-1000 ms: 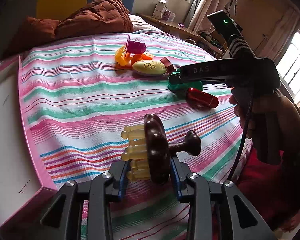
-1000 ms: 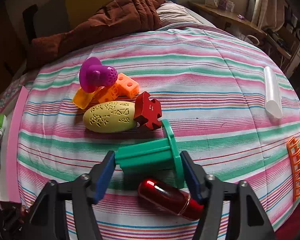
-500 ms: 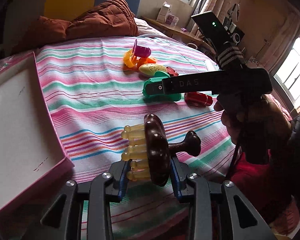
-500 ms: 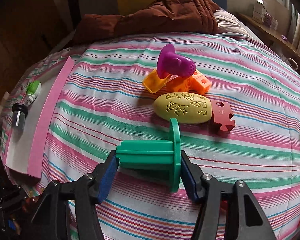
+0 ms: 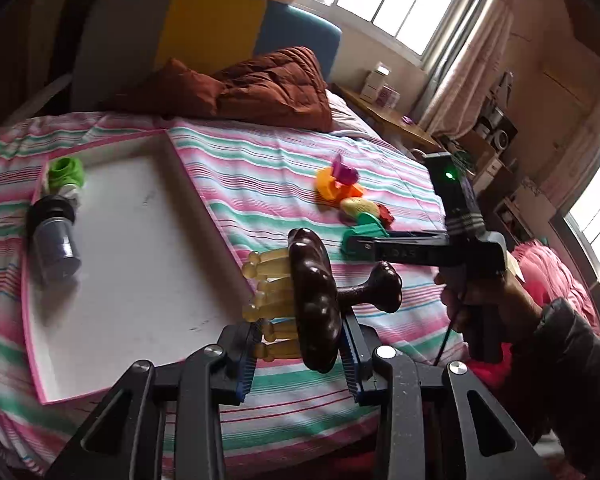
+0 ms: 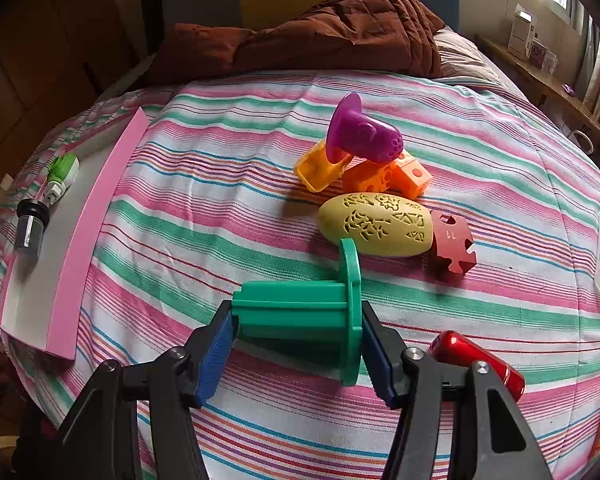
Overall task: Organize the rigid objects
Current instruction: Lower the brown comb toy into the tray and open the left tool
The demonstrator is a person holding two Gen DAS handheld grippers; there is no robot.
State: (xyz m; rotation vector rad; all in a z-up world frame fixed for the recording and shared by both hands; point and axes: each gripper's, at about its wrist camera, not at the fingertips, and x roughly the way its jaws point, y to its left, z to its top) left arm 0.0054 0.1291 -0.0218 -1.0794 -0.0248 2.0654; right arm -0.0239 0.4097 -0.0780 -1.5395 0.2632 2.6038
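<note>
Pink-rimmed tray point(image 5: 204, 184) lies left on the bed, evidently the collecting point. Left tool point(image 5: 300, 354) is clenched on the brown massage brush point(image 5: 314, 300), held above the tray's near right edge. Right tool point(image 6: 296, 344) grips the green flanged piece point(image 6: 300, 312) over the striped sheet point(image 6: 220, 184); loose toys point(image 6: 364, 168) beyond.

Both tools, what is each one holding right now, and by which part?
Left tool: shut on the brown massage brush, gripped across its disc edge and bristles. Right tool: shut on the green flanged piece, gripped end to end.
</note>
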